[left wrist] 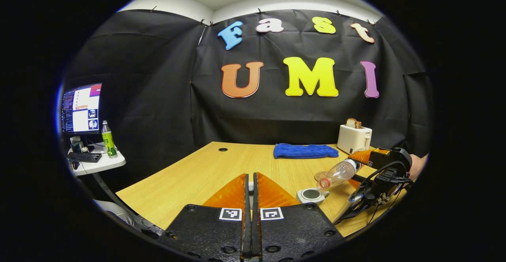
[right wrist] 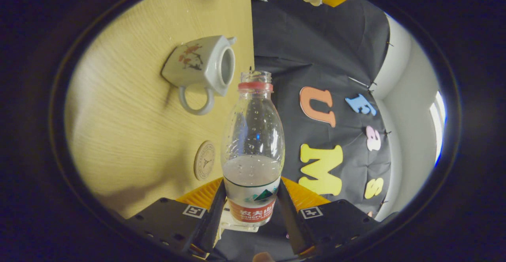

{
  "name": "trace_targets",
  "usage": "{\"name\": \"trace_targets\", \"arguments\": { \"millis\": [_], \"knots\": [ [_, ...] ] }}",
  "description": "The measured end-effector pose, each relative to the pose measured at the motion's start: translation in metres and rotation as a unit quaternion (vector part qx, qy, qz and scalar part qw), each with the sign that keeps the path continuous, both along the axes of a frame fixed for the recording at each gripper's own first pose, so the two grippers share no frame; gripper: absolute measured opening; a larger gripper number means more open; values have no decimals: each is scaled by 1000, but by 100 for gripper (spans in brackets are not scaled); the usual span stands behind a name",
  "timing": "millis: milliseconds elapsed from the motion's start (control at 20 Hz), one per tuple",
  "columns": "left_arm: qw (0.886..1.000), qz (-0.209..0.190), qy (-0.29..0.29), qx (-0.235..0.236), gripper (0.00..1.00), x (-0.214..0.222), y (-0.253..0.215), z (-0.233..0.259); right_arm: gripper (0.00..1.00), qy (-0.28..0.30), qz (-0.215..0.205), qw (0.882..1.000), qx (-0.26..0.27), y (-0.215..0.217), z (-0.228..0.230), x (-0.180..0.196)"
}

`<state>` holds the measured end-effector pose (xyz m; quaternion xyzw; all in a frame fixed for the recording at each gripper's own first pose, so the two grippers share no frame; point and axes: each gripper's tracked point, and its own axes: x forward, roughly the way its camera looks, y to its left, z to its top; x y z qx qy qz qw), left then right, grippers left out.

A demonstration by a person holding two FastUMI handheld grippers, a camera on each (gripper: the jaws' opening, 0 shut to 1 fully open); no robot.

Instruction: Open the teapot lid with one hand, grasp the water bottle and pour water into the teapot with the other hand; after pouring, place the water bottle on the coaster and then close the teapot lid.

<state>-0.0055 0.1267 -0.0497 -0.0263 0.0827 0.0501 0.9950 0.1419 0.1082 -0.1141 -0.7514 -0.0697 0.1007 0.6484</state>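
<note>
Water bottle (right wrist: 253,151) sits clamped between the right gripper's (right wrist: 251,204) two fingers, which press on its labelled lower body from both sides; the bottle is uncapped, partly filled, and tipped over so its open neck points toward the teapot (right wrist: 201,66). In the left gripper view the same bottle (left wrist: 338,174) slants down to the left, its mouth just above the lidless white teapot (left wrist: 312,195), with the right gripper (left wrist: 361,161) and a hand (left wrist: 417,166) behind it at the right edge of the wooden table (left wrist: 189,179). The left gripper (left wrist: 250,183) has its fingers clenched together with barely a slit between them; I cannot tell whether anything is pinched there. A round coaster (right wrist: 204,160) lies flat on the table beside the bottle, apart from the teapot. Farther back lie a blue towel (left wrist: 304,150) and a white toaster (left wrist: 354,137) with bread in it
</note>
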Motion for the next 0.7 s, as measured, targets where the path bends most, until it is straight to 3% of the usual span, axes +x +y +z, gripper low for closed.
{"name": "trace_targets", "arguments": {
  "millis": [700],
  "knots": [
    [1000,10,-3,1,3,-4,14,4,71,-40,14,995,-87,6,13,8]
  ]
}}
